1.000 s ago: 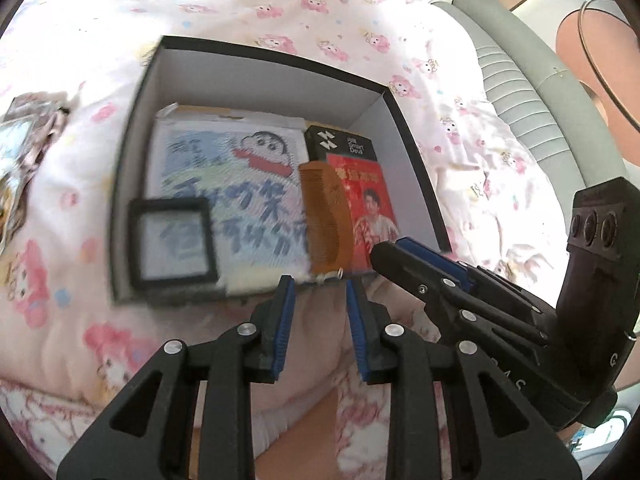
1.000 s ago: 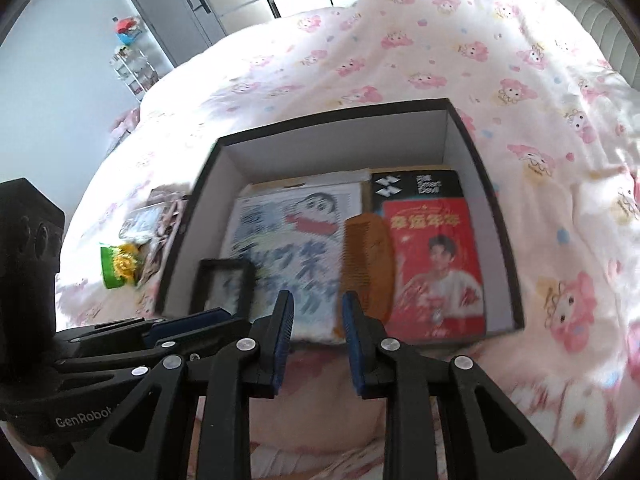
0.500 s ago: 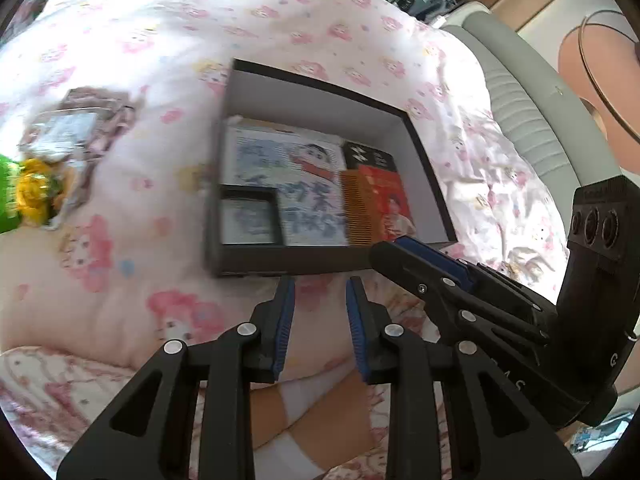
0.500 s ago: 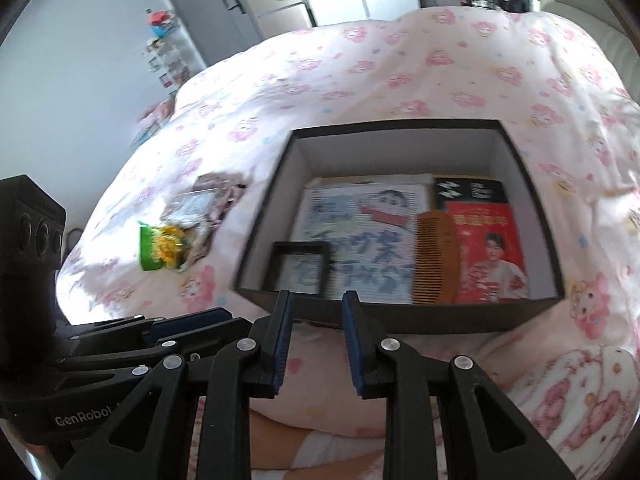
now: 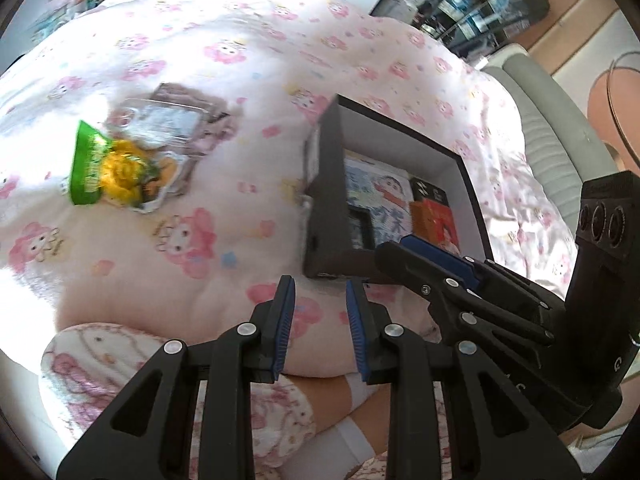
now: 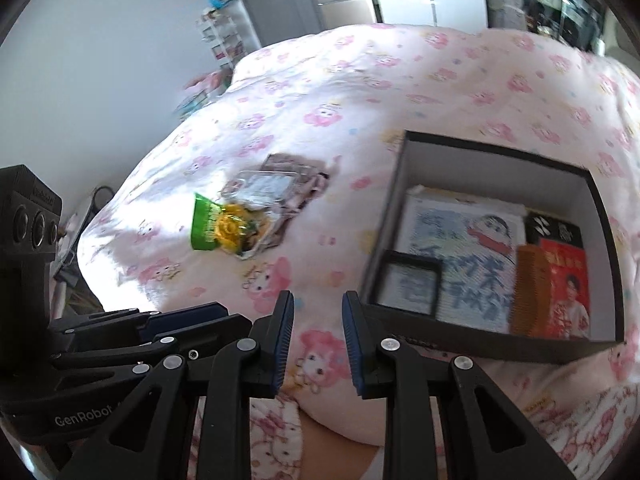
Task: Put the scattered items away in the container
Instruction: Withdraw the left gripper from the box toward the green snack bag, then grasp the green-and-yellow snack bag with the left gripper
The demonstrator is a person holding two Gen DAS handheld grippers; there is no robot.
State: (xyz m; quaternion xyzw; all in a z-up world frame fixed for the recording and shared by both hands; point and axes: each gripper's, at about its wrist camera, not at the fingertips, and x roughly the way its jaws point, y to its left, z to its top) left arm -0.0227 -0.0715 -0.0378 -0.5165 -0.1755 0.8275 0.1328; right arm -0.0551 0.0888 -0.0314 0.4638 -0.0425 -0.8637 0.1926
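Black box [image 6: 400, 208], right of frame, holds a comb [image 6: 530, 292], cards and a frame. Green snack packet [image 6: 220, 228] and clear packet [image 6: 268, 184] remain outside, centre-left. Left gripper [image 5: 320, 328] and right gripper [image 6: 316, 336] both slightly apart, empty.

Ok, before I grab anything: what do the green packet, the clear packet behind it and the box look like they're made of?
Green packet: glossy plastic film, probably; it shines and crinkles at the edges. Clear packet: transparent plastic, likely a thin blister or bag, given the glare; blur leaves it open. Box: looks like rigid cardboard, matte black outside, plain white inside, with straight thin walls.
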